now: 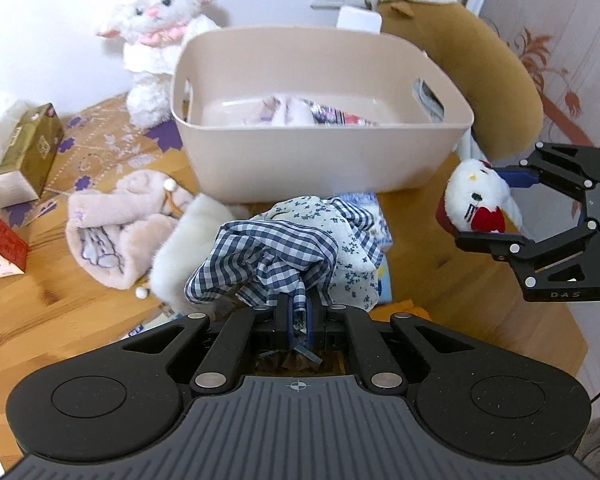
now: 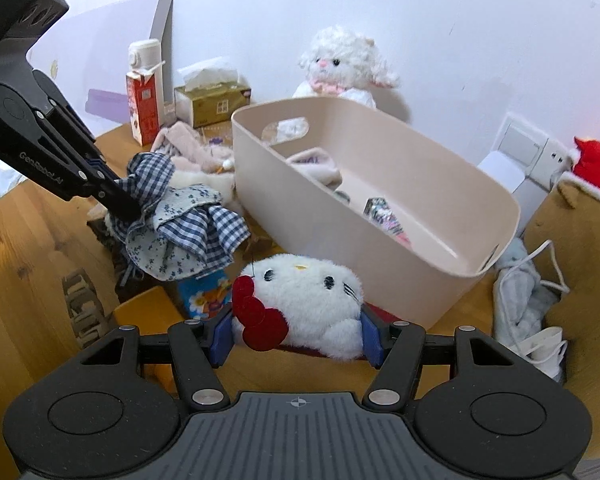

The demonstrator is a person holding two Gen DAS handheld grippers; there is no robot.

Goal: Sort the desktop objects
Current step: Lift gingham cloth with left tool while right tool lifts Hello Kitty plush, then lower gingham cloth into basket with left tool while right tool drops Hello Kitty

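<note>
My left gripper (image 1: 298, 312) is shut on a bunched blue-checked and floral cloth (image 1: 288, 248), held above the wooden table; the same gripper (image 2: 134, 210) and cloth (image 2: 184, 228) appear at the left of the right wrist view. My right gripper (image 2: 296, 334) is shut on a white cat plush with a red bow (image 2: 300, 304), its blue pads (image 2: 222, 334) pressing both sides. In the left wrist view that plush (image 1: 478, 200) hangs in the right gripper (image 1: 496, 204) beside the beige bin (image 1: 300, 160). The bin (image 2: 380, 216) holds a pale cloth and a packet.
A white lamb plush (image 1: 160, 32) sits behind the bin, a brown plush with a red hat (image 1: 460, 60) to its right. A tissue box (image 1: 24, 152), a red carton (image 2: 142, 106), a pink furry item (image 1: 116, 224) and a blue printed box (image 2: 206, 294) lie on the table (image 1: 60, 308).
</note>
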